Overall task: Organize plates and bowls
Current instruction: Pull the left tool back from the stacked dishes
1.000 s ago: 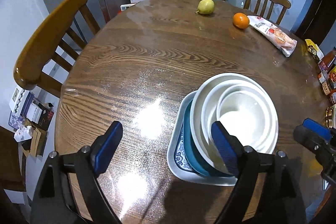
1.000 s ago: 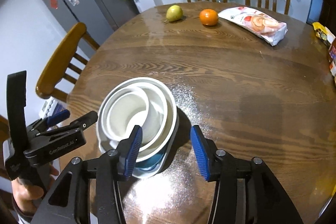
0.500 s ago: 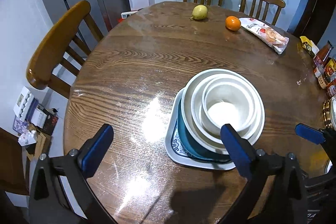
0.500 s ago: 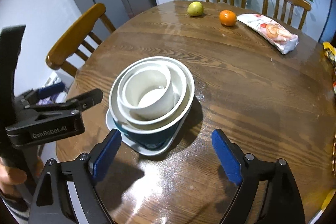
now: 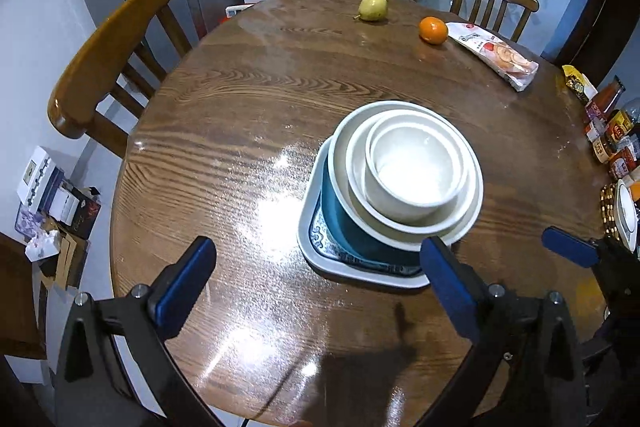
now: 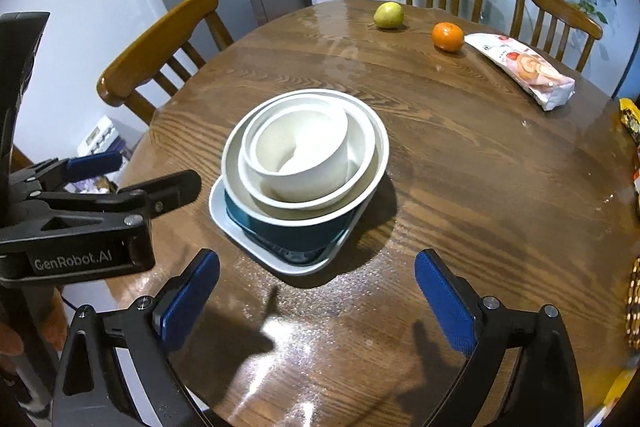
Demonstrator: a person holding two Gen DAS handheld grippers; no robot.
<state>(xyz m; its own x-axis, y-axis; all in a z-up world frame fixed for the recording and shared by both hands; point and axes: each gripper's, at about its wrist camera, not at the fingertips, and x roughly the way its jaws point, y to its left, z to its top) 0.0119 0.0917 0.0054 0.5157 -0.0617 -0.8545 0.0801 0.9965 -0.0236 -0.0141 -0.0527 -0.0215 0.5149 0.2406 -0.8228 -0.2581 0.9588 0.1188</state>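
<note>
Done: bowls (image 5: 416,171) are nested on the square plate (image 5: 320,259).
Left: nothing, it seems.
Left gripper (image 5: 316,287): spread wide, nothing held.
Right gripper (image 6: 316,299): spread wide, nothing held.

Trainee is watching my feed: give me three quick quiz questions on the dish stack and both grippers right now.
1. True or false: the left gripper is shut on the stack.
2. What sits at the bottom of the stack? A) white square plate B) teal bowl C) small white bowl
3. Fill in: the fruit next to the snack packet is an ____.

Key: 1 false, both it and the right gripper are open, holding nothing; 2 A; 3 orange.
</note>
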